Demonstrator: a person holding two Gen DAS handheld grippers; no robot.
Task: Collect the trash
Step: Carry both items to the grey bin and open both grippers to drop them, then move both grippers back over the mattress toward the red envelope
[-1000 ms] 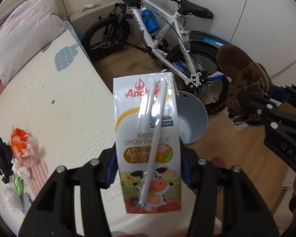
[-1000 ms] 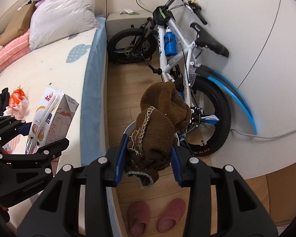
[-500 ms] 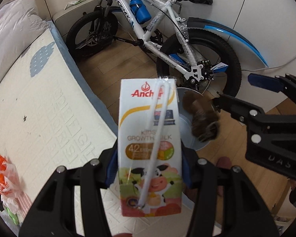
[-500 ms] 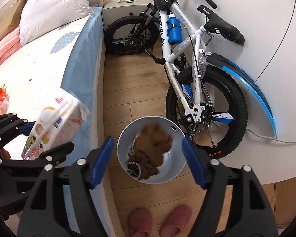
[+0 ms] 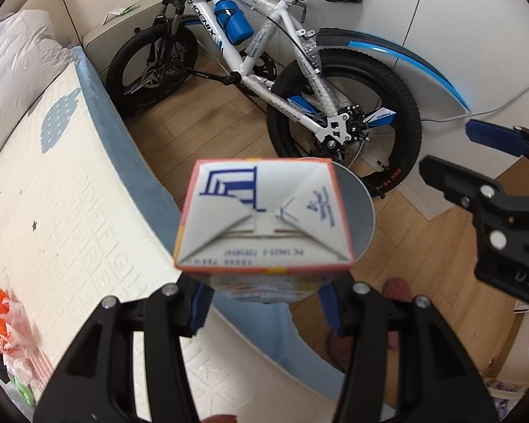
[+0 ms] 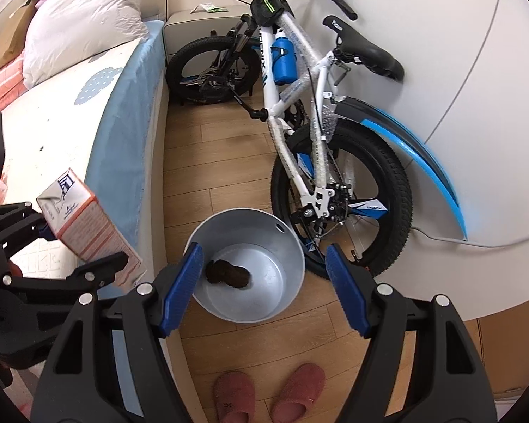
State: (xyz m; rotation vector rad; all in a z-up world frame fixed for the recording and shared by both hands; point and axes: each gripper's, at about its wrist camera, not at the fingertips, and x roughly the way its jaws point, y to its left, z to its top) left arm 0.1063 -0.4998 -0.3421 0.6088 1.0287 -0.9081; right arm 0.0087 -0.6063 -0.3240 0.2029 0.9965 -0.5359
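Note:
My left gripper is shut on a milk carton, which is tipped so its folded end faces the camera. It hangs over the bed's edge, next to a grey metal bucket on the floor. In the right wrist view the carton leans toward the bucket from the left, between the fingers of the left gripper. My right gripper stands open above the bucket with nothing between its blue pads. A brown cloth lies on the bucket's bottom. The right gripper also shows at the right of the left wrist view.
A white and blue bicycle leans on the wall just behind the bucket. The bed runs along the left, with an orange plastic bag and other scraps on it. Pink slippers lie on the wood floor below the bucket.
My right gripper opened and the brown cloth dropped into the bucket. The left gripper moved toward the bucket and lower, and the carton tipped until its end faces the camera.

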